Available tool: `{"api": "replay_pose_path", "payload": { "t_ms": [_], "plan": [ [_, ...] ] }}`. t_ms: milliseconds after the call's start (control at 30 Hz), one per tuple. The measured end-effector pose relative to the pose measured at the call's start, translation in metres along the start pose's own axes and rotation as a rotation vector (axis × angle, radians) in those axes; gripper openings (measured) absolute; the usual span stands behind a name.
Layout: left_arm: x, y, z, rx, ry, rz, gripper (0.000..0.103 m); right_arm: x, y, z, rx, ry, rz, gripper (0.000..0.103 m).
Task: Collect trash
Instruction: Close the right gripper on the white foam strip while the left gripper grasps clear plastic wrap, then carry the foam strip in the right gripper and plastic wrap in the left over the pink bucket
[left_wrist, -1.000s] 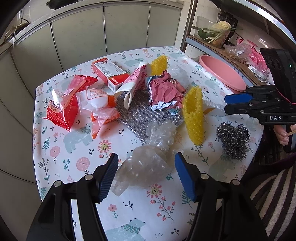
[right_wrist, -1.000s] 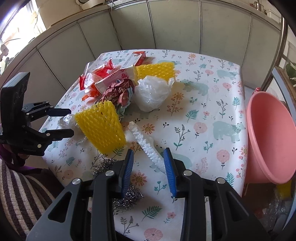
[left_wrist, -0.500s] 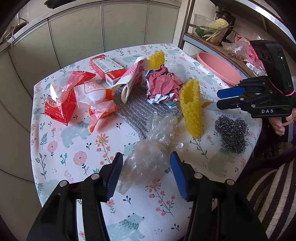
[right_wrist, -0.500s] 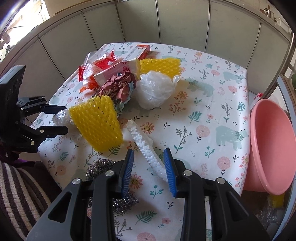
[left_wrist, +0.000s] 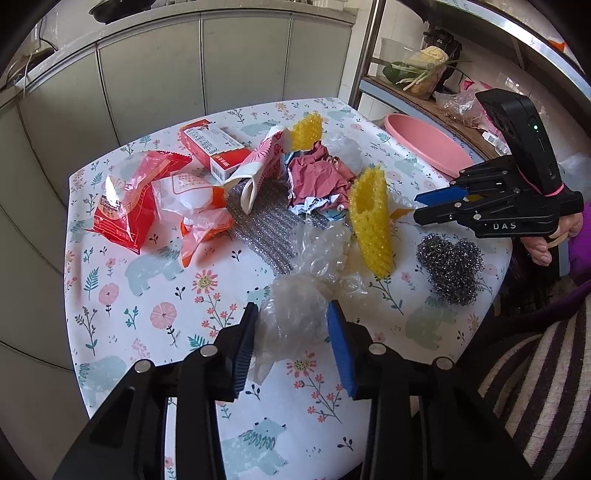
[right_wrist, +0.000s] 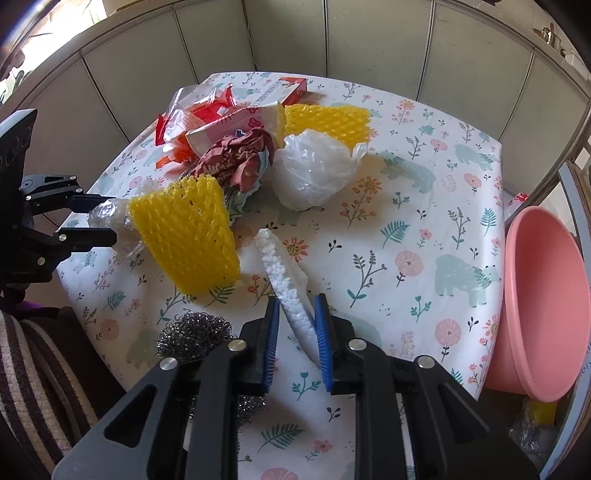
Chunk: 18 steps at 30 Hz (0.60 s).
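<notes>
Jaws of the left gripper (left_wrist: 291, 341) have narrowed over the last second and now pinch the clear plastic bag (left_wrist: 295, 314) at the table's (left_wrist: 122, 310) near edge, so its pickup is underway. Right gripper (right_wrist: 297, 336), narrow, brackets the white foam strip (right_wrist: 284, 280), contact unclear.

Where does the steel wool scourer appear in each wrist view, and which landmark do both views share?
Left wrist: steel wool scourer lies right of centre, near the table edge.
Right wrist: it sits low, left of the right gripper.
Shared landmark: the near yellow foam net, beside the scourer.
</notes>
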<state>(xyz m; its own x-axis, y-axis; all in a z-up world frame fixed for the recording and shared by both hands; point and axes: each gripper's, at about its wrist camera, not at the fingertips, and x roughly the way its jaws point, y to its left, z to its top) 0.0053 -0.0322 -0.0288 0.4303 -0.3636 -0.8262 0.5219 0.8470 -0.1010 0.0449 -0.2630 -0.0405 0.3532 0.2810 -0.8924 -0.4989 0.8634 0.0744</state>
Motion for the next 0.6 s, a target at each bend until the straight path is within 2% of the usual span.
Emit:
{"api": "replay_pose_path", "payload": {
  "t_ms": [133, 233, 600],
  "plan": [
    [-0.006, -0.001, 0.0, -0.004, -0.017, 0.006, 0.036, -0.002, -0.001, -0.001, 0.019, -0.006, 0.005, 0.014],
    [-0.014, 0.0, 0.0, -0.008, -0.034, 0.004, 0.036, -0.008, -0.004, -0.003, 0.048, -0.027, 0.026, 0.014],
    [-0.044, 0.005, 0.015, -0.06, -0.137, 0.021, 0.036, -0.043, -0.02, -0.017, 0.211, -0.188, 0.056, 0.014]
  ]
}}
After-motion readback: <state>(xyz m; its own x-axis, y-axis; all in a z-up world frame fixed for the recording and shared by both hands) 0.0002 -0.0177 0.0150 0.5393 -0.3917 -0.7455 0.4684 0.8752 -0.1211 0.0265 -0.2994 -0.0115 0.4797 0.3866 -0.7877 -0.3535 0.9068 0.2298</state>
